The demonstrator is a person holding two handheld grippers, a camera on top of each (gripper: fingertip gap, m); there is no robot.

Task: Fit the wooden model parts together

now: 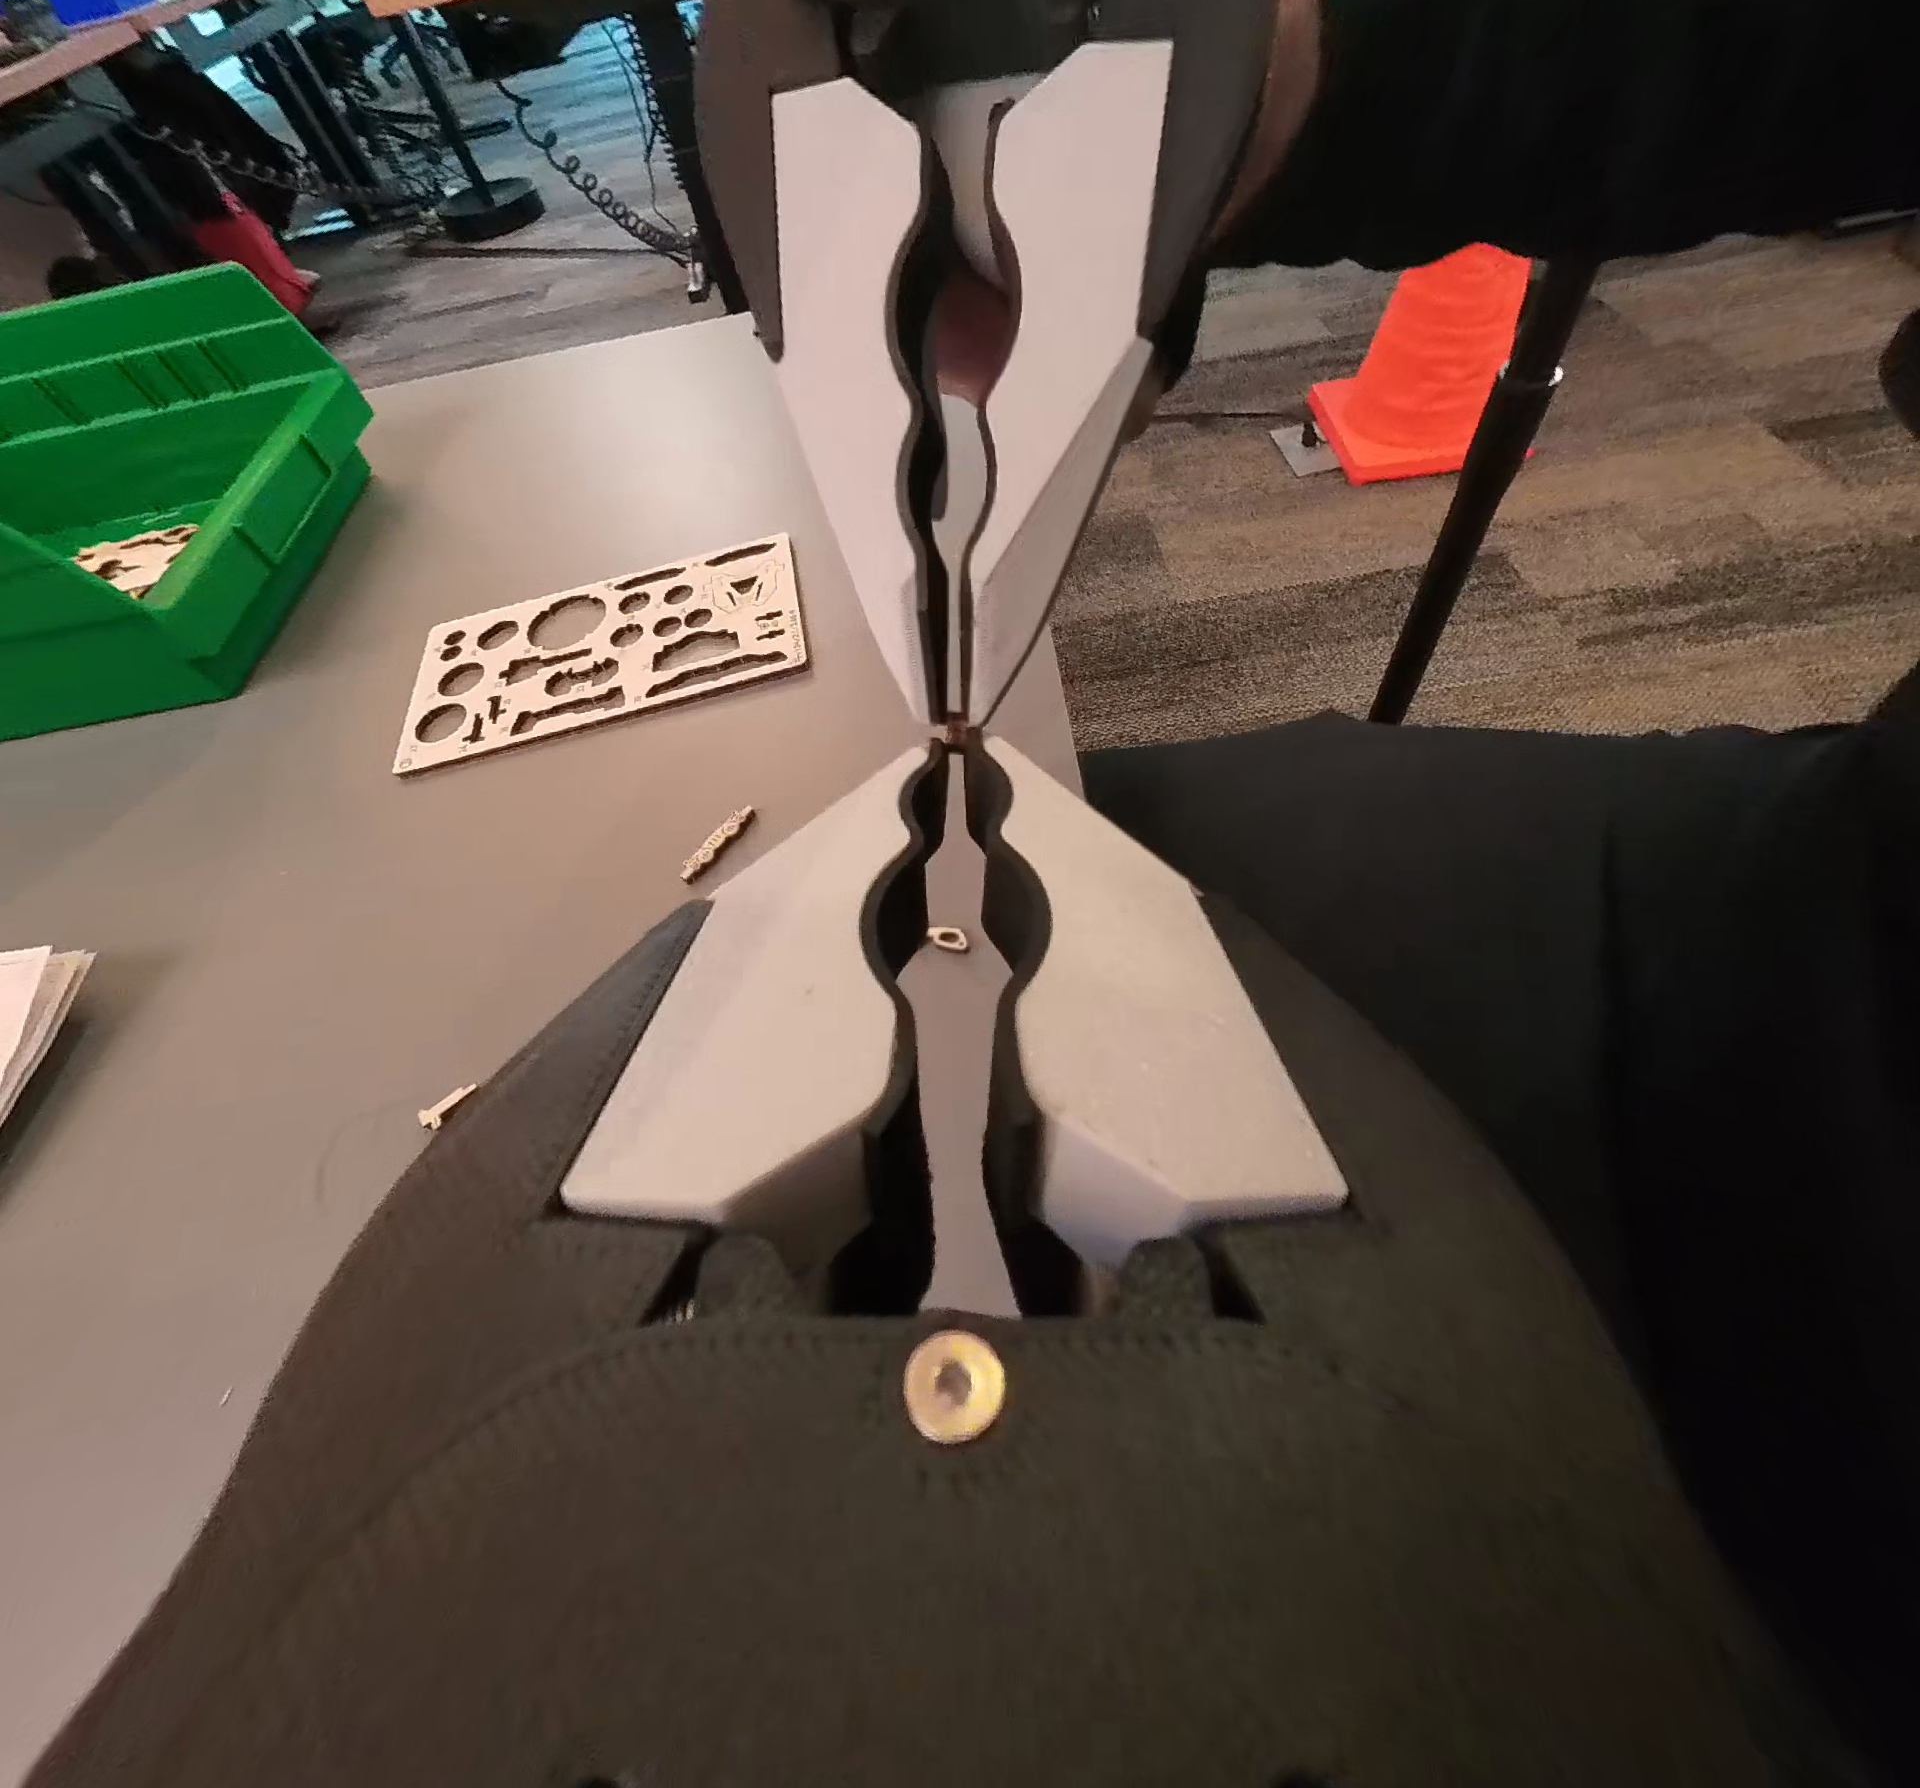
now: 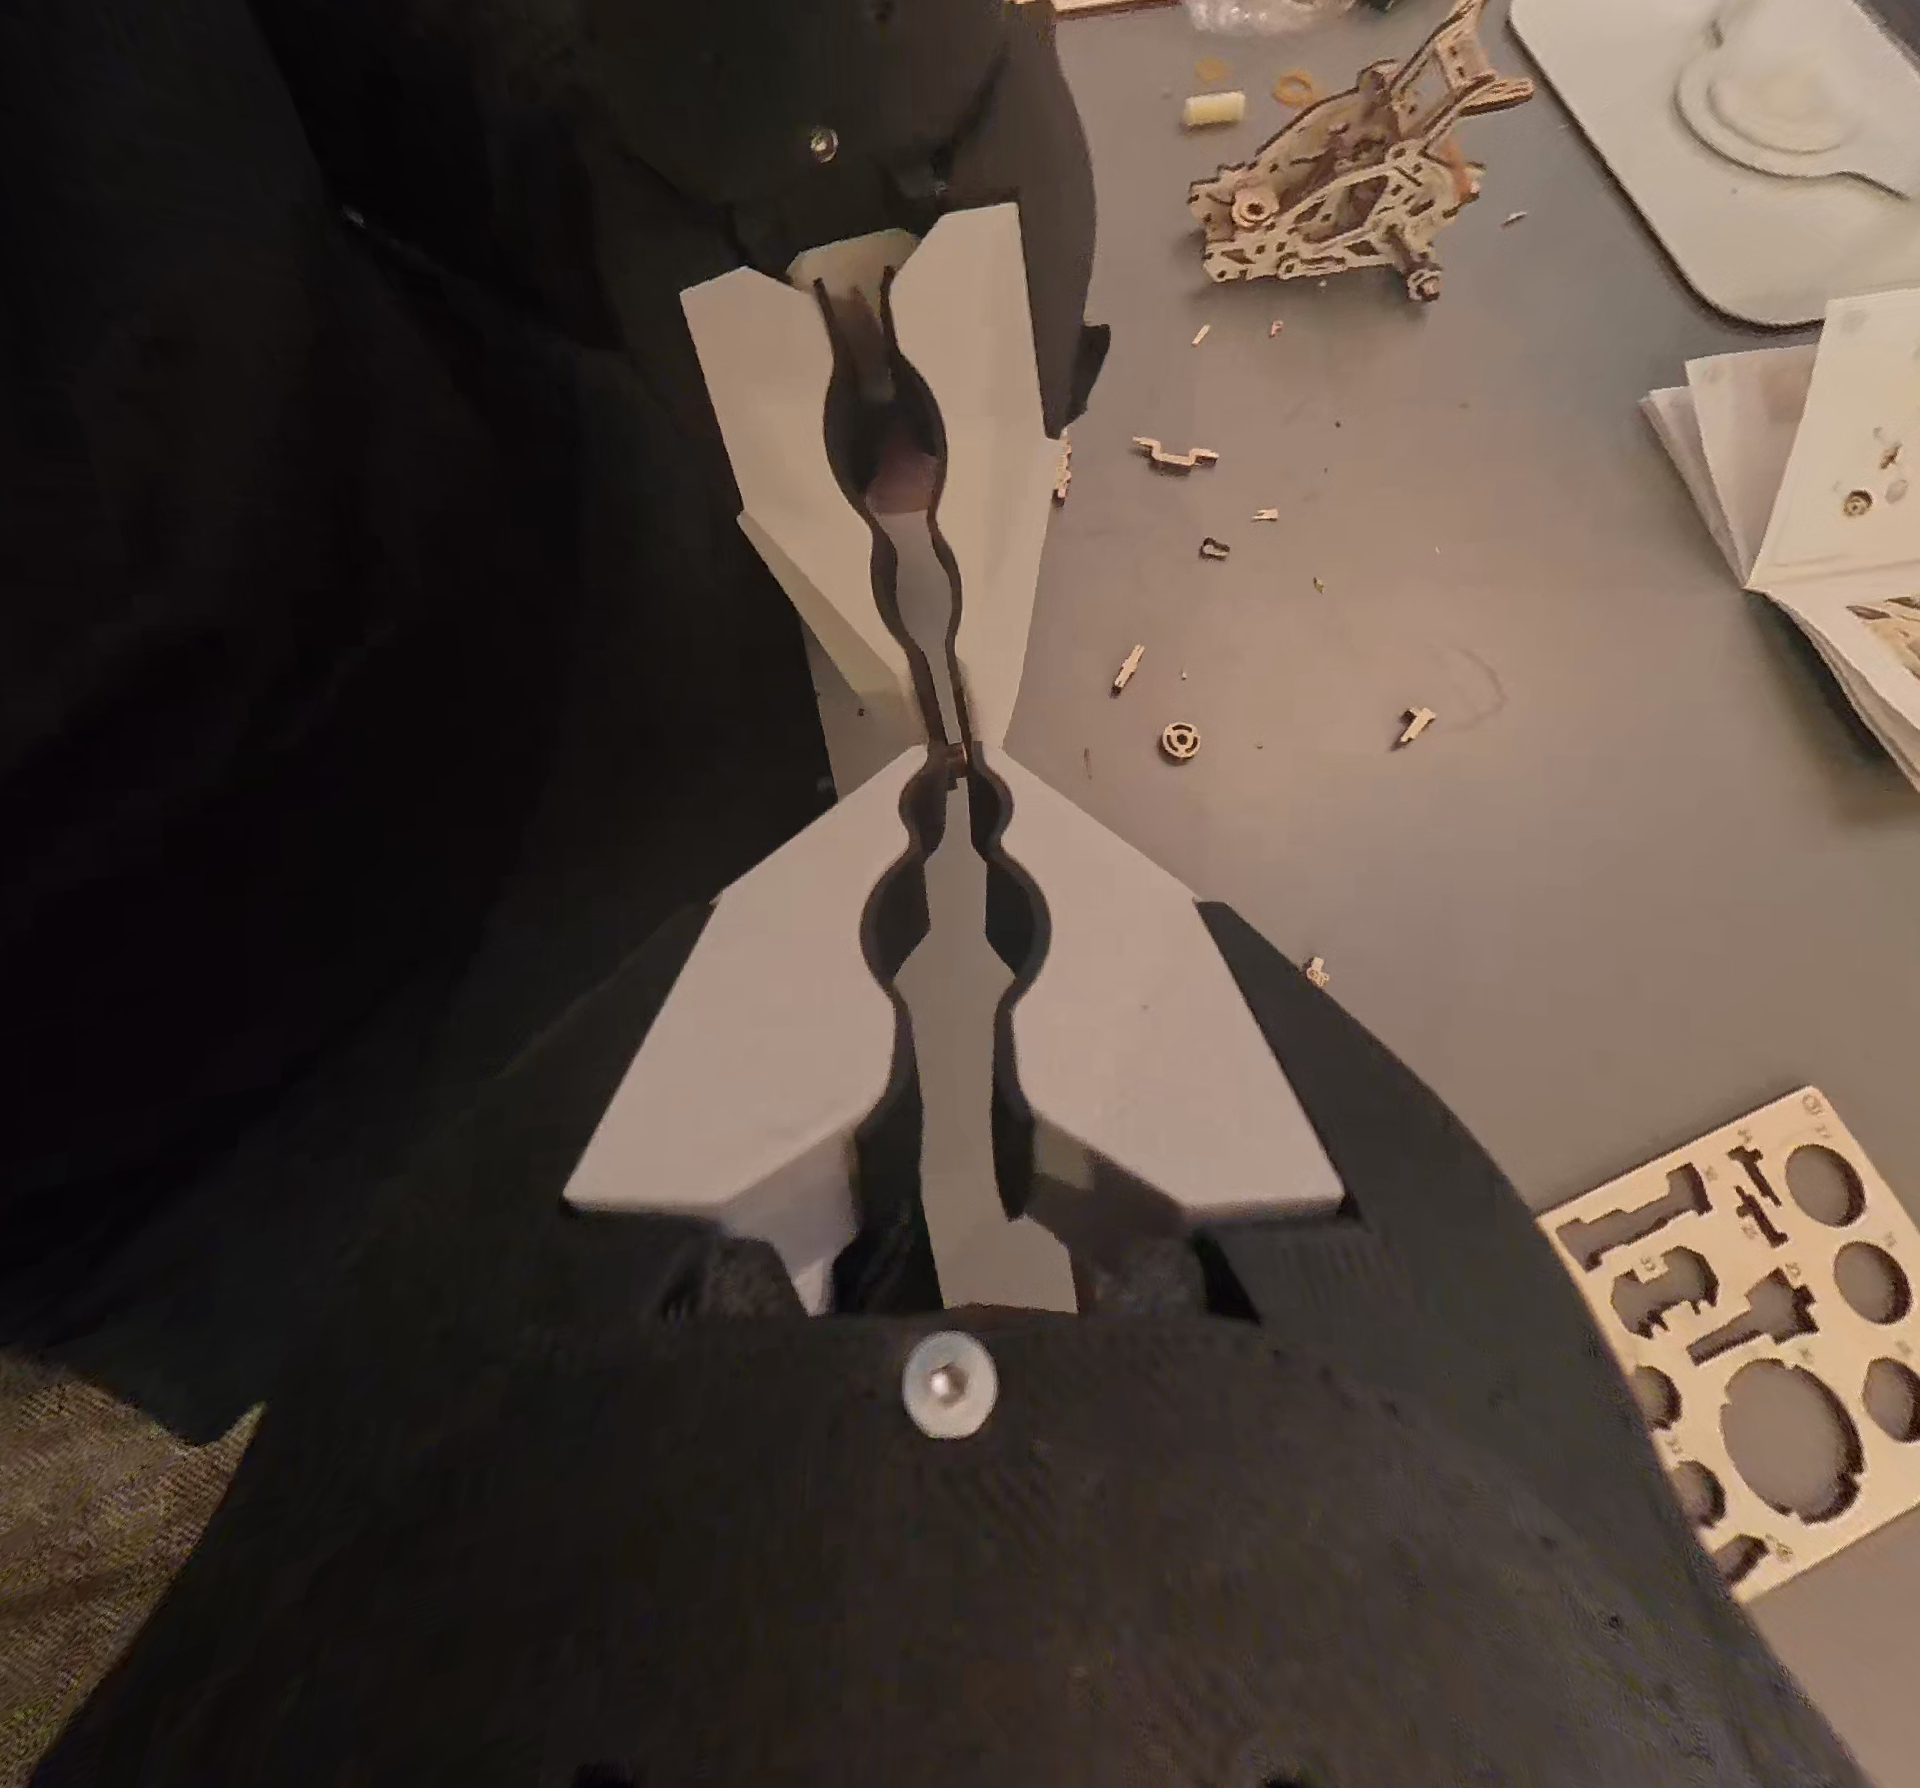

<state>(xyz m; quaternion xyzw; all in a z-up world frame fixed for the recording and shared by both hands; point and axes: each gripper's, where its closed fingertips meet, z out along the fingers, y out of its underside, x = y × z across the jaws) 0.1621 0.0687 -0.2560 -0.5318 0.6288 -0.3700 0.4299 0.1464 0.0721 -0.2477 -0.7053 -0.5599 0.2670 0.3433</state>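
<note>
Tools tip-to-tip: left tool (image 1: 954, 746) | right tool (image 2: 956, 772) | table edge (image 1: 1060, 678) just beside

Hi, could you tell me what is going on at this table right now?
A person holds two handheld grippers tip to tip above the grey table. The left gripper and right gripper are each nearly closed, pinching a tiny dark wooden piece where their tips meet, apparently joining small parts. A half-built wooden model, punched-out part sheets and loose bits lie around.
</note>
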